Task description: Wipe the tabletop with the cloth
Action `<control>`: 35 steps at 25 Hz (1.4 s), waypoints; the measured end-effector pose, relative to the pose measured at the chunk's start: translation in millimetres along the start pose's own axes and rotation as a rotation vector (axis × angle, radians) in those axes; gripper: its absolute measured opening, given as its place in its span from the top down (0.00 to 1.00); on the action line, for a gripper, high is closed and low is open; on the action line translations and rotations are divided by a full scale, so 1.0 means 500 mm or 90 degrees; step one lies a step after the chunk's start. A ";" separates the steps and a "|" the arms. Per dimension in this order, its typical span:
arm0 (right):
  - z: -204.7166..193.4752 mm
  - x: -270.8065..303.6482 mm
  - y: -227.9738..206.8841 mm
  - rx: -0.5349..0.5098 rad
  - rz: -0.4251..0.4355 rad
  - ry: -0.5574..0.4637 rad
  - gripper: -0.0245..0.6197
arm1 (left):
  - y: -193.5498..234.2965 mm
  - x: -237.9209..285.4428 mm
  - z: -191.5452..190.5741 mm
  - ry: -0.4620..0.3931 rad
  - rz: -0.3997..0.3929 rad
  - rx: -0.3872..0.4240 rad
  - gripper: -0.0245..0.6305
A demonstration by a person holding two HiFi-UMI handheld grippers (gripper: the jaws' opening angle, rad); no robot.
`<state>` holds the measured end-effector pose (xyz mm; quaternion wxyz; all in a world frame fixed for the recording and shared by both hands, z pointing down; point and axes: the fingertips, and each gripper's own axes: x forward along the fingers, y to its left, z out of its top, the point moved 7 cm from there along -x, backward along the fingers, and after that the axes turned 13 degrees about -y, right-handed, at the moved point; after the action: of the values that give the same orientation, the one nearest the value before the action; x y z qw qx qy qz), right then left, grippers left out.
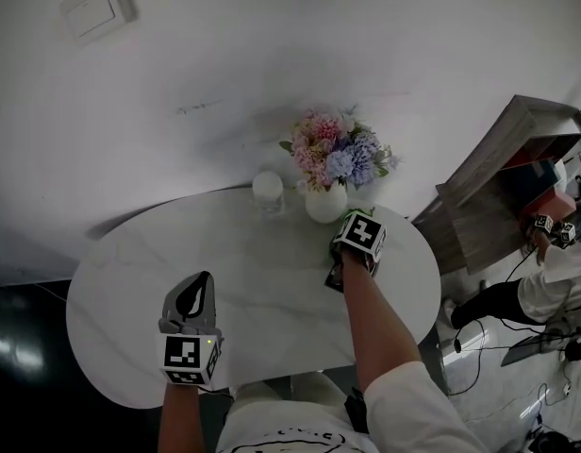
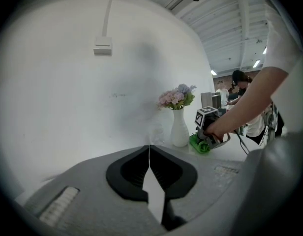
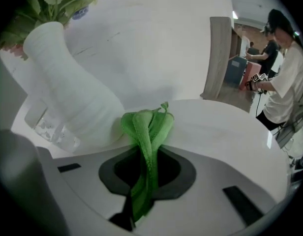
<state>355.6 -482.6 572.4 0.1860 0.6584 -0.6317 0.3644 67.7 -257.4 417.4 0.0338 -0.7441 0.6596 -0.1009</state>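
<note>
**Cloth held by the vase, most of the table not yet wiped**

On the left, the left gripper (image 2: pixel 149 154) is held low over the near edge of the tabletop (image 1: pixel 130 281). Its jaws are closed tight together, and nothing is held between them. It seems to be left out of the job for now.

In the middle, at the back of the tabletop, a clear glass (image 1: pixel 268 192) is seen. Just beside it a white vase (image 1: pixel 325 202) full of flowers (image 1: pixel 333 151) is set.

To the right of the vase, the right gripper (image 3: pixel 145 156) is clamped on the green cloth (image 3: pixel 145 124). The cloth is bunched up and looks to be pressed down on the tabletop, just beside the foot of the vase. So the wiping seems to be under way at the far right part. The big bare part in the middle and on the left looks untouched.

Next, the cloth should probably be pulled across the bare top in long strokes. Care is needed near the vase and the glass, since either could be knocked over.

Further right, off the table, a wooden shelf (image 1: pixel 503 173) and another person (image 1: pixel 555 286) are seen. Neither is in the way.
</note>
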 end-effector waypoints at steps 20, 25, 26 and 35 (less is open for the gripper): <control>-0.041 -0.073 -0.106 0.082 -0.112 -0.051 0.89 | -0.030 0.004 0.025 -0.017 -0.099 0.017 0.93; -0.056 -0.094 -0.148 0.109 -0.136 -0.061 0.89 | -0.035 0.015 0.028 -0.030 -0.132 0.017 0.93; -0.060 -0.099 -0.154 0.114 -0.140 -0.059 0.89 | -0.038 0.017 0.030 -0.032 -0.137 0.017 0.93; -0.088 -0.138 -0.210 0.149 -0.175 -0.052 0.89 | -0.063 0.035 0.046 -0.054 -0.176 0.017 0.93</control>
<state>451.0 -389.5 574.8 0.1306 0.7699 -0.4961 0.3797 104.6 -272.3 402.7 0.0572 -0.8308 0.5475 -0.0815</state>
